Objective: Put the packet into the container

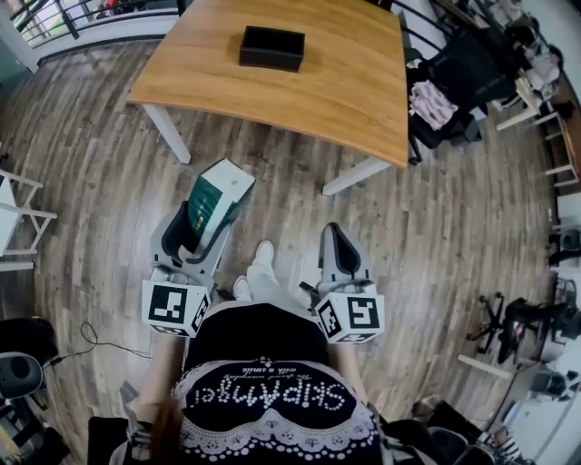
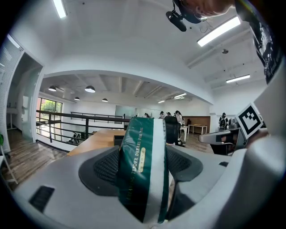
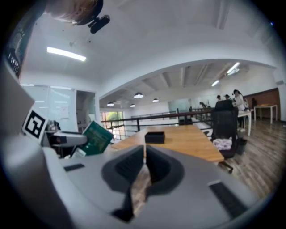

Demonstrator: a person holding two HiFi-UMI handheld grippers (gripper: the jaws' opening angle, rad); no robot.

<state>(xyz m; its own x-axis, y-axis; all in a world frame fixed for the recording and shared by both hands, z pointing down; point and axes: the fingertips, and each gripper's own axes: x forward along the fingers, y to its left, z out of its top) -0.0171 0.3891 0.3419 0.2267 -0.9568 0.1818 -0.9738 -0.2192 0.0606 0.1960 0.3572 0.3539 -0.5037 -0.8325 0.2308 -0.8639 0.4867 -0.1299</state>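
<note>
My left gripper [image 1: 201,221] is shut on a green and white packet [image 1: 216,196], which sticks out past its jaws over the wooden floor. In the left gripper view the packet [image 2: 144,165] fills the gap between the two pads. A black open container [image 1: 271,47] sits on the wooden table [image 1: 363,82] far ahead; the container [image 3: 154,137] also shows in the right gripper view, and the packet [image 3: 95,138] appears there at the left. My right gripper [image 1: 338,243] is shut with nothing in it, level with the left one and short of the table.
White table legs [image 1: 169,133] stand ahead of me. A black office chair with cloth on it [image 1: 447,86] is at the table's right side. A railing [image 1: 82,18] runs at the far left. Stools and gear stand at the right [image 1: 517,327]. A cable [image 1: 100,341] lies at the left.
</note>
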